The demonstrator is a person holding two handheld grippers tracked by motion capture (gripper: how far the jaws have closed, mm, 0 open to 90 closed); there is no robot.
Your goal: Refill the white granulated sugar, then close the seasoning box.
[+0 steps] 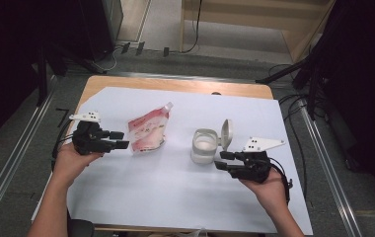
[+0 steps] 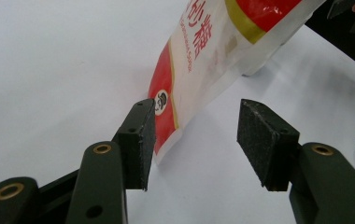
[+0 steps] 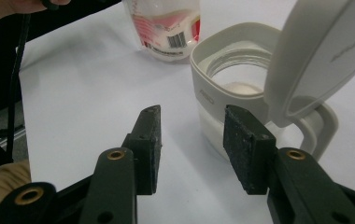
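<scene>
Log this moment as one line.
left gripper: open, by sugar pouch | right gripper: open, beside jar | lid: flipped up

We see pouch (image 2: 199,60) top cut off by frame edge; its small print blurred, unreadable to us.

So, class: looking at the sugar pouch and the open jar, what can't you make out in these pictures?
- Pouch: the left gripper view's top edge cuts off its upper part.
- Pouch spout: too small in the high view to tell whether it is capped.
- Jar: how full it is; rim and raised lid hide most of the inside.
- Jar lid: cut off by the right gripper view's edge.
</scene>
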